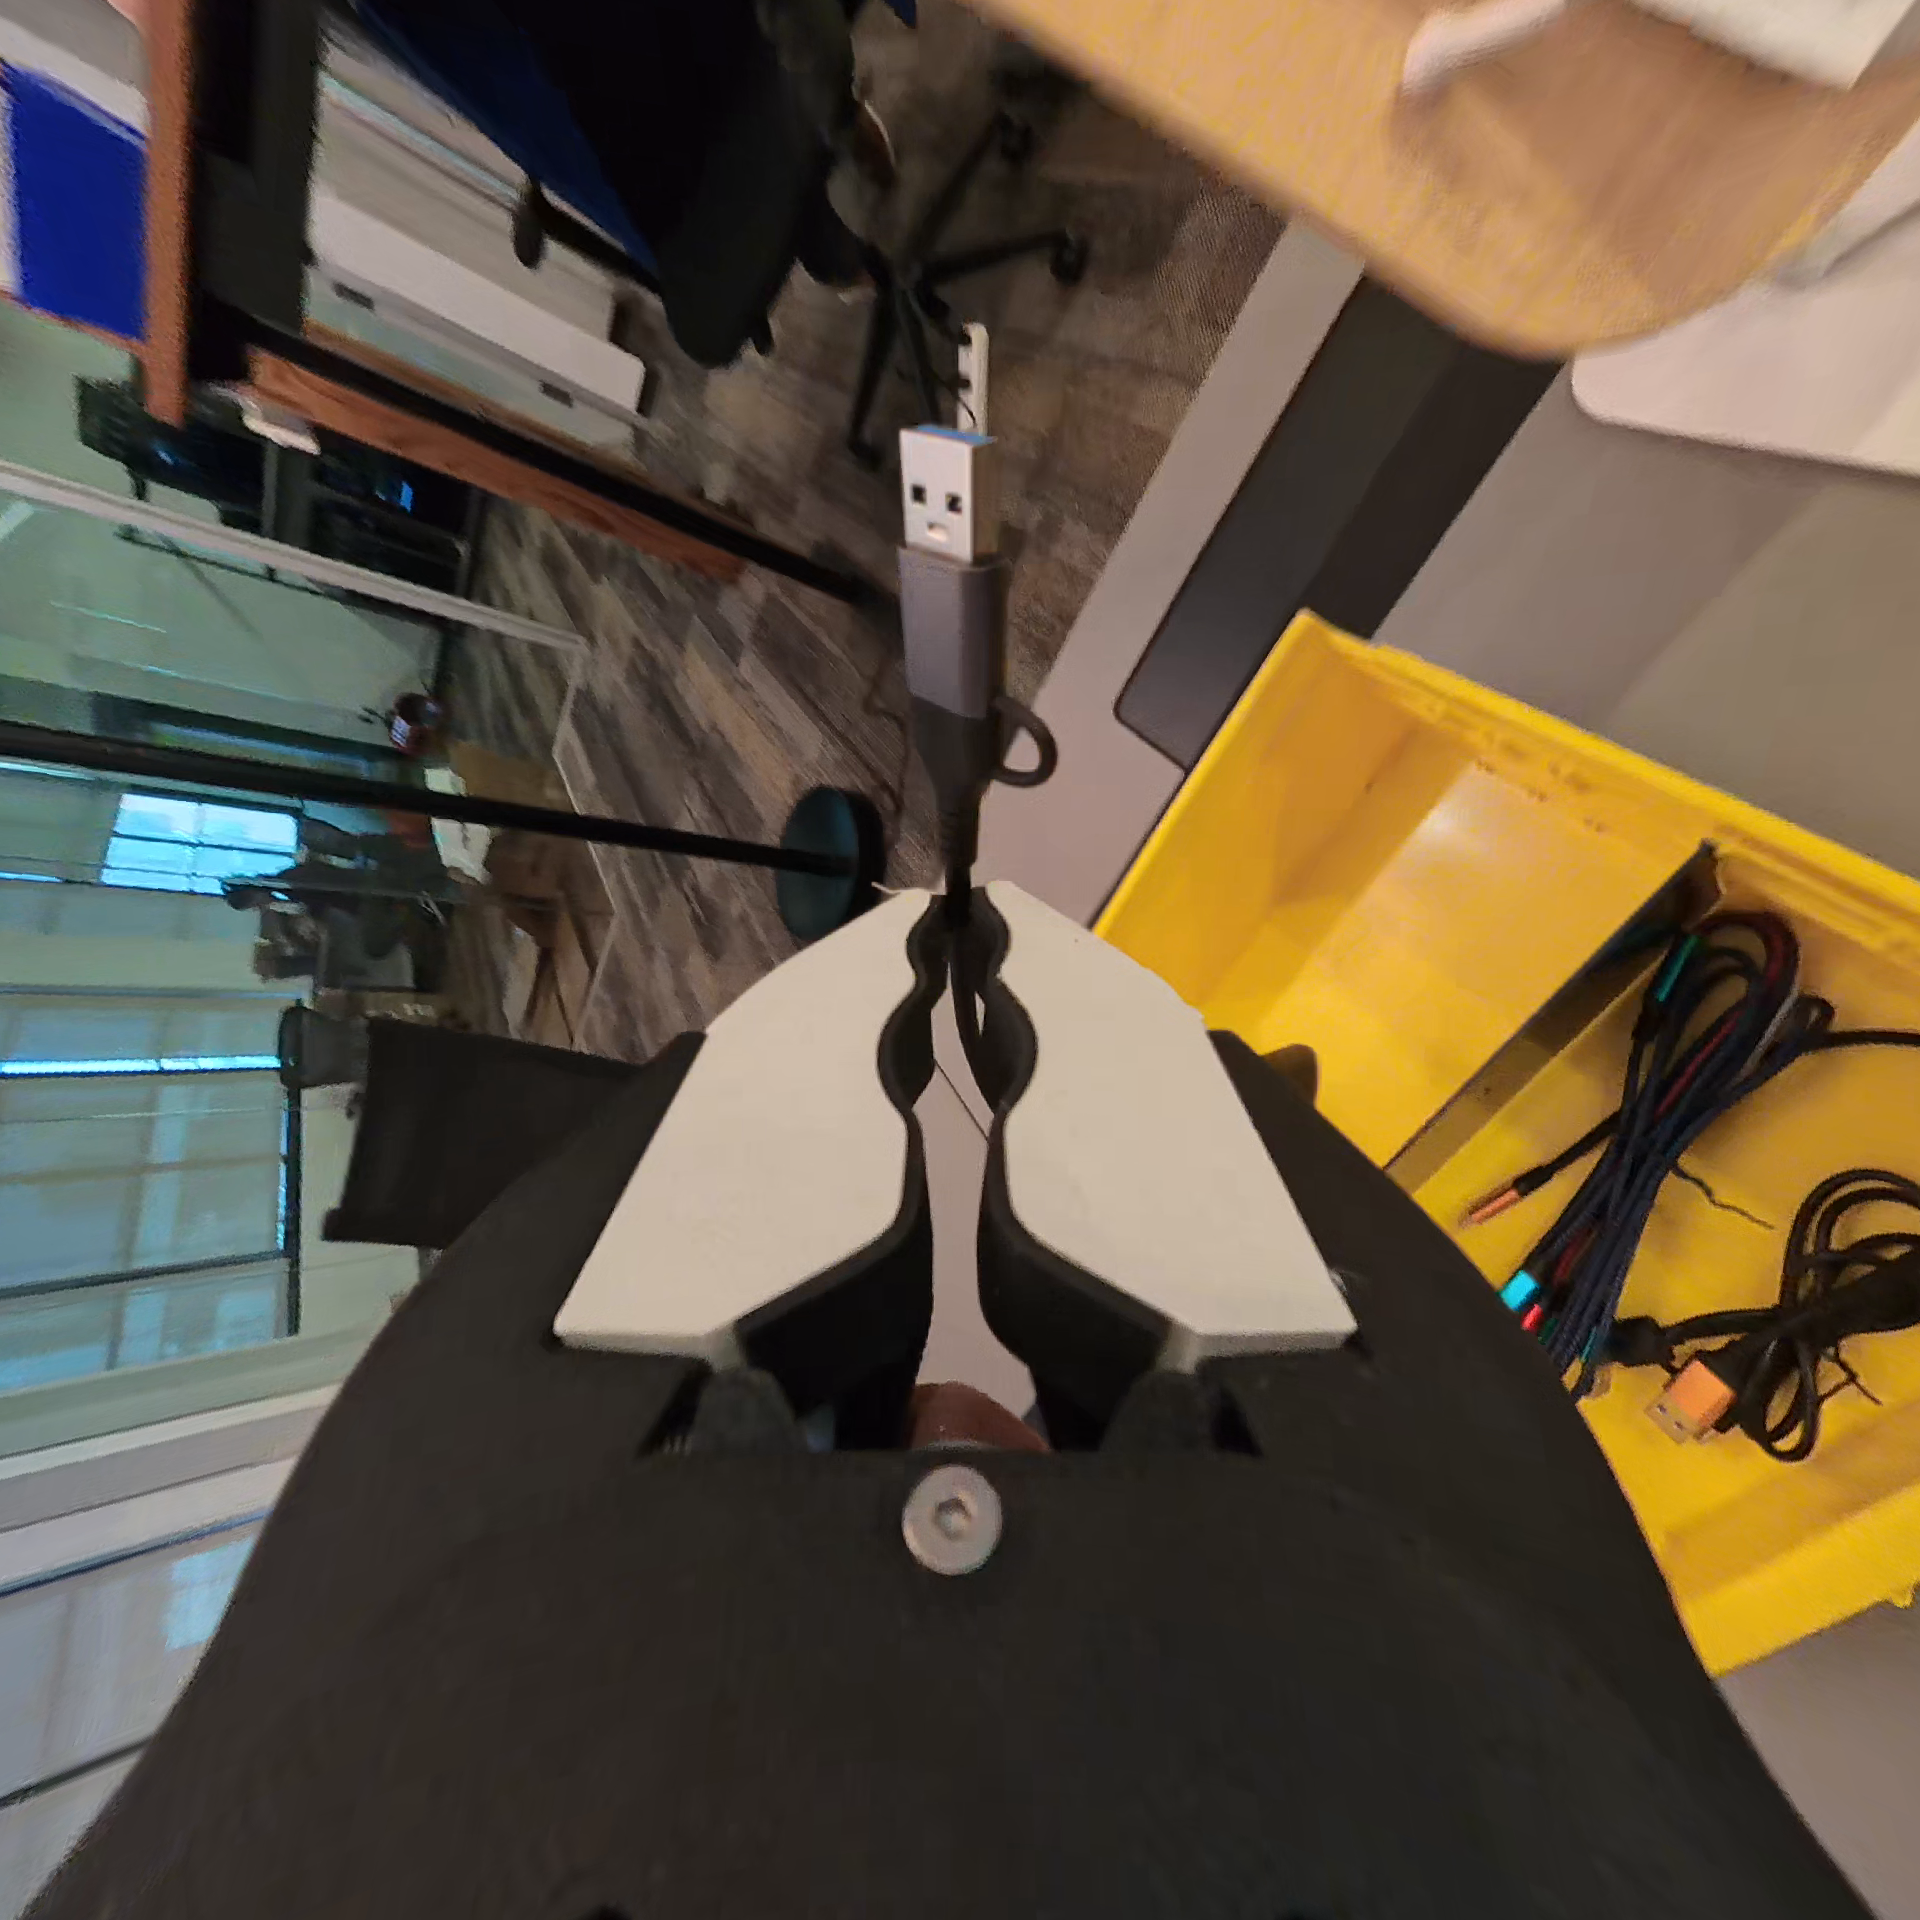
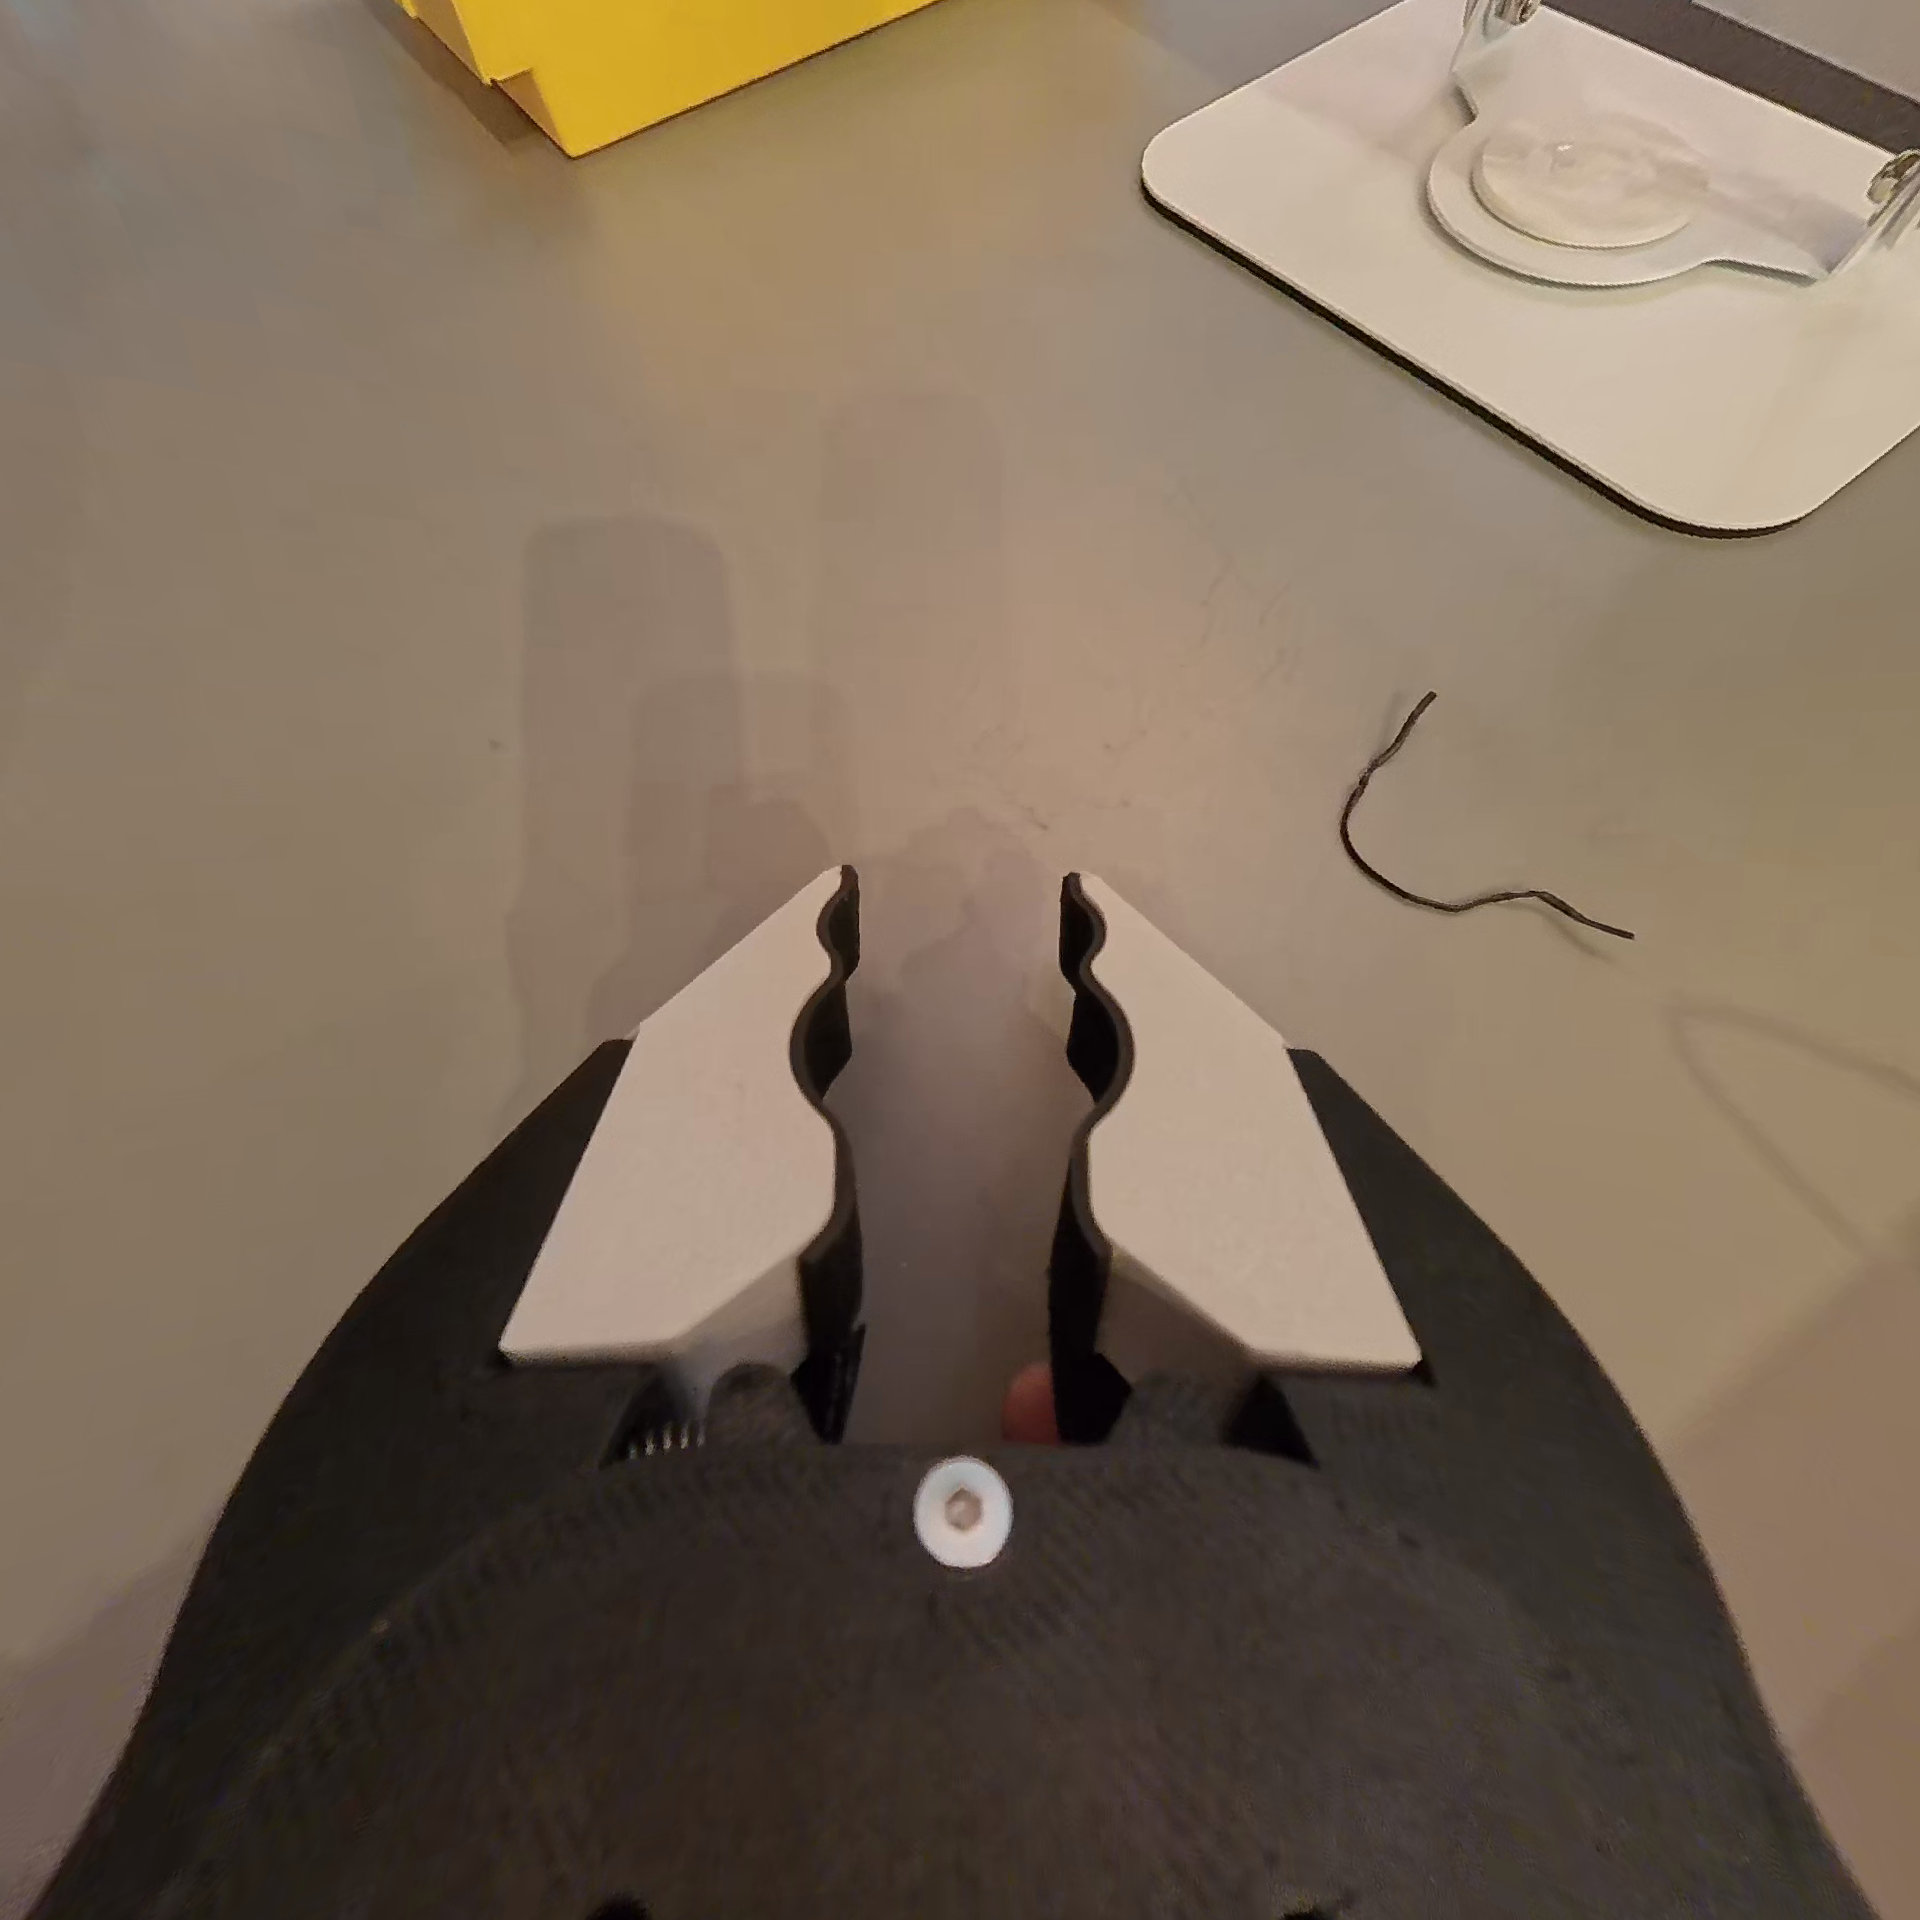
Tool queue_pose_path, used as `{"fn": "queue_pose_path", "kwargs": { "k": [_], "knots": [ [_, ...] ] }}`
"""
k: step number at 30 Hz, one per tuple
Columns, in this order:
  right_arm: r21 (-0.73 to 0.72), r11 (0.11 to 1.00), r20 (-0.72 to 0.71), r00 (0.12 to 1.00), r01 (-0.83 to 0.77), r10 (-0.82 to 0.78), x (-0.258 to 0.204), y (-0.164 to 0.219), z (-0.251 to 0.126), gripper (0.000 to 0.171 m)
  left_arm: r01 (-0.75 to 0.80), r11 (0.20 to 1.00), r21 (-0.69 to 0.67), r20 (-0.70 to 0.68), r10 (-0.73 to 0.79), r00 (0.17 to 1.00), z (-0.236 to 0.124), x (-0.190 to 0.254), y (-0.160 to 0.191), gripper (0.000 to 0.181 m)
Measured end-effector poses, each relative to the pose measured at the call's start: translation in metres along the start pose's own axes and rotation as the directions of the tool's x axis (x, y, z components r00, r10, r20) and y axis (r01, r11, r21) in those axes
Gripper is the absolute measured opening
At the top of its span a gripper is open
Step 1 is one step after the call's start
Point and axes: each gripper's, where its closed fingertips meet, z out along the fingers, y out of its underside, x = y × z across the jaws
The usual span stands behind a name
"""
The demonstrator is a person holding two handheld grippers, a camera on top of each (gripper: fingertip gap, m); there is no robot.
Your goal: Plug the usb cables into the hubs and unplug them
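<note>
My left gripper is shut on the thin black cord of a USB cable. Its grey plug with a silver USB-A tip sticks straight out past the fingertips, held in the air over the table edge. A yellow bin lies to the right; its far compartment holds several coiled cables, one with an orange plug. My right gripper is open and empty, hovering low over the grey table. No hub shows in either view.
A white stand base sits at the right wrist view's upper right. A corner of the yellow bin is at the top. A loose black thread lies right of the right fingers. An office chair and floor lie beyond the table. Tip to tip, the grippers are about 50 cm apart.
</note>
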Motion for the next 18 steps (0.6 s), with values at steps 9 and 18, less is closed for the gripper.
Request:
{"fn": "queue_pose_path", "kwargs": {
  "k": [9,18],
  "knots": [
    [0.038,0.999,-0.013,1.0,0.0,0.0,0.0,-0.004,-0.005,0.044,0.037,0.932,0.36,-0.039,-0.025,0.999,-0.111,0.018,-0.13,0.003],
    [0.117,0.992,-0.019,0.999,-0.044,0.047,-0.004,-0.002,-0.03,0.05,0.167,0.903,0.396,-0.422,0.018,0.906,-0.099,0.189,-0.182,0.003]
  ]
}}
